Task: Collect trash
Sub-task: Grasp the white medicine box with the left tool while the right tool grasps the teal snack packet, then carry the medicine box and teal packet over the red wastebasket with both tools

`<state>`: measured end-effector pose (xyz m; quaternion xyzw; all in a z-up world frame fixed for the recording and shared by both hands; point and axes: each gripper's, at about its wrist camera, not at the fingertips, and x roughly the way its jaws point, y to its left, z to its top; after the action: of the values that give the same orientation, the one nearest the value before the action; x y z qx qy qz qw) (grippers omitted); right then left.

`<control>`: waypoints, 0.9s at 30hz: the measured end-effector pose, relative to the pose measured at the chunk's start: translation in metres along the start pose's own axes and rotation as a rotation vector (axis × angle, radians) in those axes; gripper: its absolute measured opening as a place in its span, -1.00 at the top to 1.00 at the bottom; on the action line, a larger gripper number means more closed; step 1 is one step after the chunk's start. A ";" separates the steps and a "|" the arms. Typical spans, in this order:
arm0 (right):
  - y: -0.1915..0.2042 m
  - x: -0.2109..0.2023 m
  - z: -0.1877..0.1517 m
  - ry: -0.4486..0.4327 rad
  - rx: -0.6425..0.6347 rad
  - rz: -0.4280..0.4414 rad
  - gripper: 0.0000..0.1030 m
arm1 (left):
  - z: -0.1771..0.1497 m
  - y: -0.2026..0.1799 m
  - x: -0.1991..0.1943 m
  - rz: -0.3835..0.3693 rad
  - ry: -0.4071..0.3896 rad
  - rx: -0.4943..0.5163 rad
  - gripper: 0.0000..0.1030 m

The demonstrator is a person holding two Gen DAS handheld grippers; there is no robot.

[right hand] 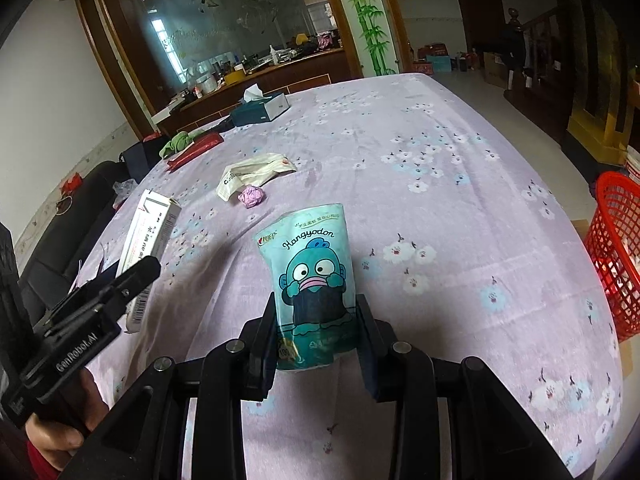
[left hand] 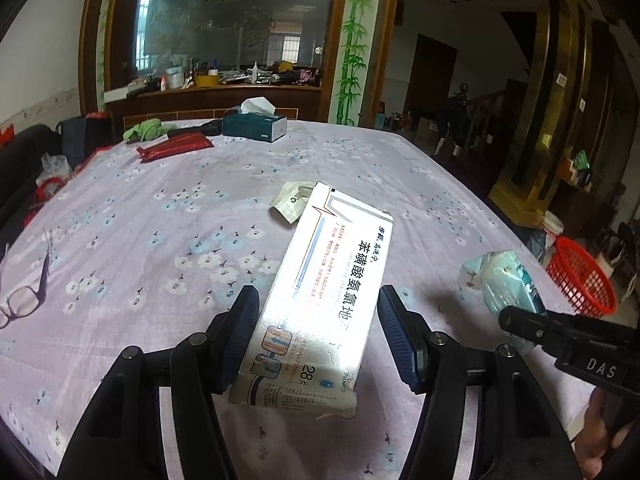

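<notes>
Left gripper (left hand: 318, 332) clasps the white box (left hand: 320, 292) over the flowered tablecloth (left hand: 160, 208); right gripper (right hand: 318, 332) pinches the teal packet (right hand: 314, 280), red basket (right hand: 616, 256) to its right (mirror (right hand: 224, 28) far ahead).

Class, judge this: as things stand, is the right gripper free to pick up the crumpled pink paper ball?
Probably not yet: the right gripper is shut on the teal pouch. The pink paper ball lies unobstructed beyond it.

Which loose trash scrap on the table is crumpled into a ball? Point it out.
The small pink paper wad, balled up beside the flattened white wrapper, which lies spread out and printed.
</notes>
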<state>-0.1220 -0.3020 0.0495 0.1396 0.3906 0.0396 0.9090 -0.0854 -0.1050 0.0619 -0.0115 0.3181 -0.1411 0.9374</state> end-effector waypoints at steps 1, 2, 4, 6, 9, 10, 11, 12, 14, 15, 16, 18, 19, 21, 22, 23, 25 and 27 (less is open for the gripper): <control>-0.001 -0.001 -0.001 -0.001 0.001 -0.002 0.30 | -0.001 -0.003 0.000 0.007 -0.002 0.011 -0.17; -0.002 -0.001 -0.001 -0.001 0.002 -0.004 0.30 | -0.002 -0.006 0.000 0.012 -0.003 0.020 -0.17; -0.004 -0.002 -0.003 0.000 0.007 -0.007 0.30 | -0.004 -0.012 0.000 0.024 -0.007 0.041 -0.17; -0.006 -0.003 -0.004 0.001 0.011 -0.007 0.30 | -0.005 -0.016 0.001 0.030 -0.005 0.056 -0.17; -0.006 -0.003 -0.004 0.000 0.014 -0.007 0.30 | -0.006 -0.020 0.001 0.036 -0.007 0.068 -0.17; -0.007 -0.003 -0.005 0.001 0.012 -0.007 0.30 | -0.006 -0.022 0.001 0.041 -0.010 0.075 -0.17; -0.007 -0.003 -0.005 0.001 0.012 -0.006 0.30 | -0.006 -0.022 0.000 0.046 -0.013 0.080 -0.17; -0.007 -0.003 -0.005 0.002 0.012 -0.005 0.30 | -0.006 -0.023 0.000 0.049 -0.016 0.083 -0.17; -0.007 -0.003 -0.005 0.002 0.012 -0.008 0.30 | -0.006 -0.023 0.000 0.056 -0.019 0.091 -0.17; -0.007 -0.003 -0.005 0.003 0.012 -0.007 0.30 | -0.006 -0.024 0.000 0.058 -0.020 0.092 -0.17; -0.007 -0.003 -0.005 0.004 0.014 -0.007 0.30 | -0.006 -0.025 0.001 0.061 -0.021 0.095 -0.17; -0.007 -0.003 -0.004 0.003 0.014 -0.008 0.30 | -0.007 -0.026 0.001 0.068 -0.021 0.102 -0.17; -0.008 -0.003 -0.004 0.003 0.014 -0.009 0.30 | -0.007 -0.026 0.001 0.071 -0.021 0.104 -0.17; -0.008 -0.003 -0.004 0.004 0.016 -0.007 0.30 | -0.007 -0.026 0.001 0.074 -0.023 0.107 -0.17; -0.008 -0.004 -0.005 0.003 0.016 -0.008 0.30 | -0.007 -0.026 0.001 0.075 -0.024 0.107 -0.17; -0.008 -0.003 -0.005 0.003 0.013 -0.009 0.30 | -0.007 -0.027 0.001 0.076 -0.025 0.109 -0.17; -0.008 -0.003 -0.005 0.004 0.011 -0.009 0.30 | -0.007 -0.027 0.001 0.081 -0.029 0.114 -0.17; -0.009 -0.004 -0.005 0.004 0.011 -0.009 0.30 | -0.007 -0.028 0.000 0.085 -0.033 0.119 -0.17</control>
<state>-0.1289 -0.3098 0.0465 0.1425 0.3933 0.0337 0.9077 -0.0969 -0.1316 0.0599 0.0554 0.2940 -0.1198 0.9466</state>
